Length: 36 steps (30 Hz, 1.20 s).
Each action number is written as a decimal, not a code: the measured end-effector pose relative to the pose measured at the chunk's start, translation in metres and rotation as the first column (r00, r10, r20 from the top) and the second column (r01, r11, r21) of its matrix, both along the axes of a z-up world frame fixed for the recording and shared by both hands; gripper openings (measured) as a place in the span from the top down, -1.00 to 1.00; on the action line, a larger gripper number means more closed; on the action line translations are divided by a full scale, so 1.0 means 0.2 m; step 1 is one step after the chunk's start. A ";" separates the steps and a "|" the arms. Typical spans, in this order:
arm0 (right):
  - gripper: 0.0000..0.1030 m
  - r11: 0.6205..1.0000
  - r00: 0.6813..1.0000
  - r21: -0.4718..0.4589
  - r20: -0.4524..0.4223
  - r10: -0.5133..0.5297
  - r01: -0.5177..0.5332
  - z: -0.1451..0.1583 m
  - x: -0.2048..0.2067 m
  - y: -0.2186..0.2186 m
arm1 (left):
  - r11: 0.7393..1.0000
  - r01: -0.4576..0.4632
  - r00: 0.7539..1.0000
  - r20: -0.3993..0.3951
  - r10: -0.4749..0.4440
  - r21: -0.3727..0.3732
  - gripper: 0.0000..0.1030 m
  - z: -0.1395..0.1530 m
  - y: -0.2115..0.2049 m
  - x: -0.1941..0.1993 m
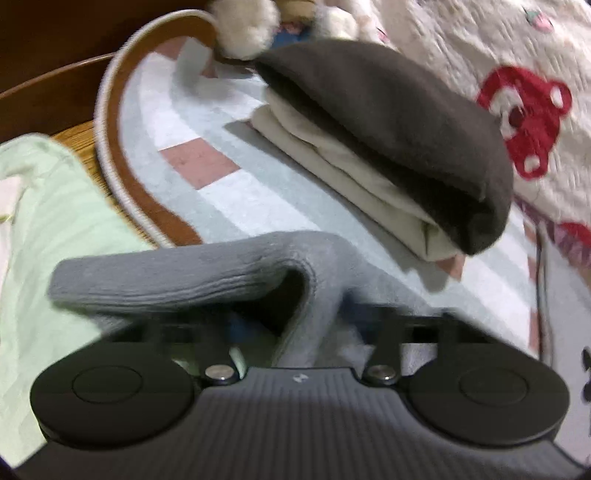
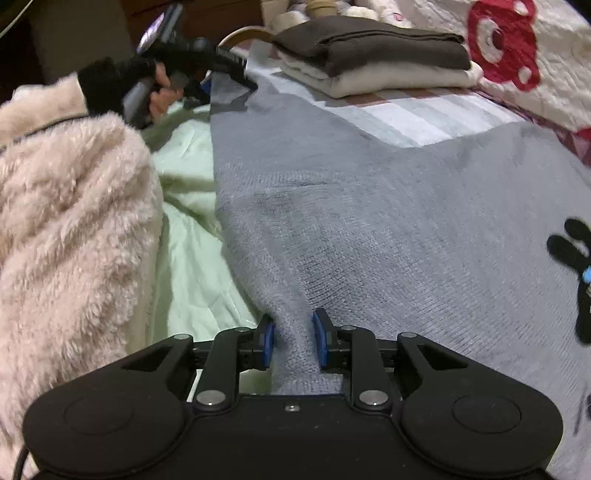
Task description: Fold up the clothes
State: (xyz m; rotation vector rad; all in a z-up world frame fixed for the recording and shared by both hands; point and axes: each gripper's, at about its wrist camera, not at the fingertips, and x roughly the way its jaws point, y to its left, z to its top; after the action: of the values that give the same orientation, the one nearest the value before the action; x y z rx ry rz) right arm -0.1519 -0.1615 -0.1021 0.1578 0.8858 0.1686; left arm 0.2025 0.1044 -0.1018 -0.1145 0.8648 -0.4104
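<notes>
A grey knit sweater point(image 2: 369, 221) with a black cartoon figure lies spread over the bed. My right gripper point(image 2: 294, 338) pinches a fold of its near edge between blue pads point(image 2: 267, 339). In the right wrist view my left gripper point(image 2: 221, 70), held by a hand, lifts the sweater's far corner. In the left wrist view the sweater's ribbed edge point(image 1: 184, 273) drapes over my left gripper point(image 1: 295, 317) and hides its fingertips. A folded stack, dark brown garment point(image 1: 388, 122) on a cream one point(image 1: 332, 166), rests beyond it.
A pale green sheet point(image 2: 192, 258) lies left of the sweater. A fluffy pink sleeve point(image 2: 74, 221) fills the left side. A quilt with a red bear point(image 2: 502, 40) lies at the right. A checked mat point(image 1: 221, 184) with a brown rim point(image 1: 122, 155) and a plush toy point(image 1: 243, 26) sit behind.
</notes>
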 end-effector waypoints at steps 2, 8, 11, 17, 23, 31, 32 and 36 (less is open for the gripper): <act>0.39 1.000 1.000 0.030 0.008 0.000 0.000 0.01 -0.02 -0.01 | 0.999 -0.033 0.996 0.078 0.030 0.031 0.92 0.08 0.00 -0.04; 0.04 0.928 0.968 0.302 0.050 -0.245 0.219 0.24 -0.25 -0.47 | 0.984 -0.143 0.944 0.313 0.104 0.106 0.92 0.32 0.02 -0.18; 0.03 0.839 0.916 0.388 -0.039 -0.400 0.382 0.24 -0.42 -0.70 | 0.981 -0.141 0.935 0.343 0.087 0.137 0.92 0.36 0.01 -0.21; 0.03 0.767 0.917 0.505 -0.168 -0.362 0.395 0.10 -0.51 -0.60 | 0.967 -0.149 0.951 0.299 0.082 0.209 0.92 0.35 -0.02 -0.20; -0.01 0.728 0.933 0.584 -0.242 -0.268 0.361 -0.02 -0.53 -0.45 | 0.948 -0.152 0.964 0.254 0.080 0.280 0.92 0.33 -0.05 -0.20; 0.00 0.855 0.894 0.272 -0.042 -0.447 0.441 0.25 -0.80 -0.57 | 0.930 -0.125 0.974 0.222 0.048 0.347 0.42 0.40 -0.13 -0.30; 0.00 0.865 0.884 0.193 -0.025 -0.468 0.463 0.27 -0.85 -0.57 | 0.936 -0.098 0.973 0.232 0.018 0.340 0.27 0.43 -0.17 -0.35; 0.00 0.888 0.888 0.050 0.017 -0.459 0.458 0.23 -1.00 -0.48 | 0.956 0.167 0.944 0.239 -0.225 0.242 0.01 0.61 -0.46 -0.67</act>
State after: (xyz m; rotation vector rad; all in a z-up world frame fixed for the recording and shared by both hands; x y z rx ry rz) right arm -0.3515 -0.2574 -0.0561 0.4013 0.7942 -0.2530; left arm 0.0691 0.0120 0.0203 0.2295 0.6526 -0.5026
